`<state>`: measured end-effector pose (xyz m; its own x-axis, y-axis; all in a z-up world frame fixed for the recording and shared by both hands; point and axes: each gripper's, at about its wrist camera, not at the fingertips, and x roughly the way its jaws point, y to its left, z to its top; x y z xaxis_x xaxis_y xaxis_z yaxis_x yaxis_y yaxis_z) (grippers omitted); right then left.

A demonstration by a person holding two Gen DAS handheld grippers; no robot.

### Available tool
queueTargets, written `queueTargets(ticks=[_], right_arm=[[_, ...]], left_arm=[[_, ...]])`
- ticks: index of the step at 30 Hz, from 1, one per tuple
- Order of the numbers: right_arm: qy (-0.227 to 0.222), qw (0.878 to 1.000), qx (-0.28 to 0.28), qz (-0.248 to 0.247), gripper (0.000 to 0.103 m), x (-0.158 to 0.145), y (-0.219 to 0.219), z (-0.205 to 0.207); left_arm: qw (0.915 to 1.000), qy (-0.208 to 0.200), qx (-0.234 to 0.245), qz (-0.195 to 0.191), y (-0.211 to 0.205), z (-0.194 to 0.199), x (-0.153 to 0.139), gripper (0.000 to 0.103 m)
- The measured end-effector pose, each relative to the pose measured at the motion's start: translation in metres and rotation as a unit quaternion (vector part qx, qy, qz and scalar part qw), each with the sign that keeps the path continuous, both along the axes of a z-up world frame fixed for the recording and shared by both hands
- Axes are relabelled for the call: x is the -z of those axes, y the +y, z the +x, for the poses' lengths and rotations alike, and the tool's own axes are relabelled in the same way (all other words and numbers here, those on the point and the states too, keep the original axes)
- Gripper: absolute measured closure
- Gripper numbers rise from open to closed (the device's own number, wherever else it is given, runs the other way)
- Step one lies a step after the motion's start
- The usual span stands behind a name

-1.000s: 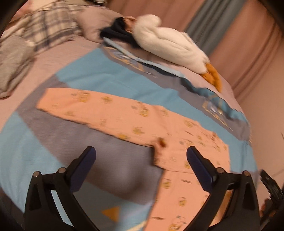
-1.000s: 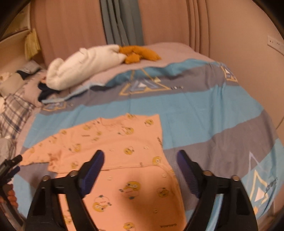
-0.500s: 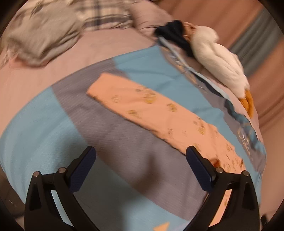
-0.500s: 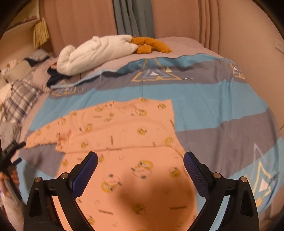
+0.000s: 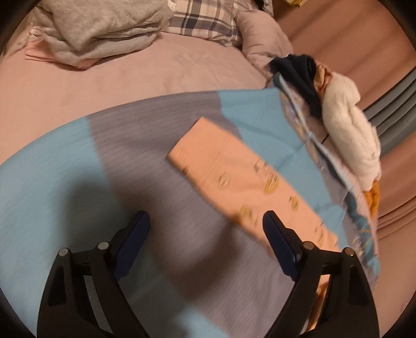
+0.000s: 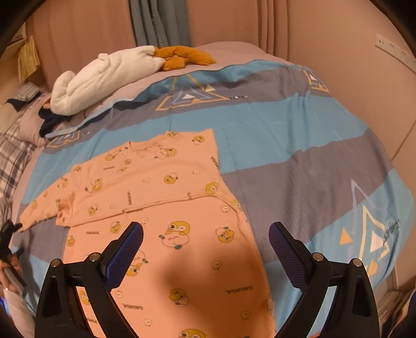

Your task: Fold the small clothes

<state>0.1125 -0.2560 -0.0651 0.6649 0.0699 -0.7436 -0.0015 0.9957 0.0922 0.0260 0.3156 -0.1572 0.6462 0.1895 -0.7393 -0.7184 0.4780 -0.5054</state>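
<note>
A peach long-sleeved top [image 6: 166,208], printed with yellow cartoon chicks, was laid flat on a bedspread [image 6: 299,145] banded in blue and grey, and no basket, box or other container was seen in either view, so the garment was held by nothing but the bed. In the right wrist view one sleeve had been folded across the chest, while the other sleeve [image 5: 234,179] was stretched out toward the pillow end, its cuff resting on a grey band. The left gripper [image 5: 205,234] was held above the bedspread with its jaws spread wide and nothing between them, the right-hand finger being seen against the outstretched sleeve (whether cloth was touched there could not be told, the frame being blurred). The right gripper [image 6: 205,244] was likewise held wide and empty above the lower body of the top, on which its shadow was cast. A white plush toy [image 6: 104,75] with orange feet was lying along the far edge of the bed, a dark garment [image 5: 301,75] beside it. A folded grey blanket [image 5: 104,28] was stacked near a plaid pillow [image 5: 202,23] at the head of the bed.
</note>
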Motion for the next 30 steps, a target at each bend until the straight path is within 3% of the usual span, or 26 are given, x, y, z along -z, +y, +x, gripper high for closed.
queueTargets(ticks=[2,5,7,8,9,14,20,30], right_arm=[[0.003,1.000,0.003,-0.008,0.007,-0.001,0.001,0.001],[-0.001,1.000,0.003,-0.019,0.007,-0.004,0.003,0.003],[-0.001,1.000,0.007,-0.020,0.007,-0.004,0.005,0.004],[0.000,1.000,0.004,-0.017,0.007,-0.004,0.004,0.004],[0.002,1.000,0.002,-0.012,0.007,-0.004,0.006,0.004],[0.009,1.000,-0.017,-0.018,0.007,-0.001,0.022,0.004],[0.002,1.000,-0.019,-0.022,0.007,-0.003,0.028,0.002],[-0.003,1.000,-0.011,-0.007,0.007,-0.004,0.021,-0.004]], left_arm=[[1.0000,-0.004,-0.006,0.003,0.006,0.007,0.001,0.022],[0.9999,-0.008,-0.002,0.008,0.009,0.012,0.001,0.042],[0.9999,-0.013,0.004,0.004,0.012,0.015,0.003,0.059],[0.9998,-0.017,0.008,-0.004,0.014,0.018,0.006,0.077],[0.9997,-0.018,0.010,-0.012,0.015,0.019,0.009,0.088],[0.9996,-0.026,0.008,-0.007,0.011,0.022,0.003,0.094],[0.9974,-0.049,0.037,0.039,-0.008,0.029,-0.035,0.095],[0.9823,-0.099,0.123,0.101,-0.069,0.051,-0.098,0.095]])
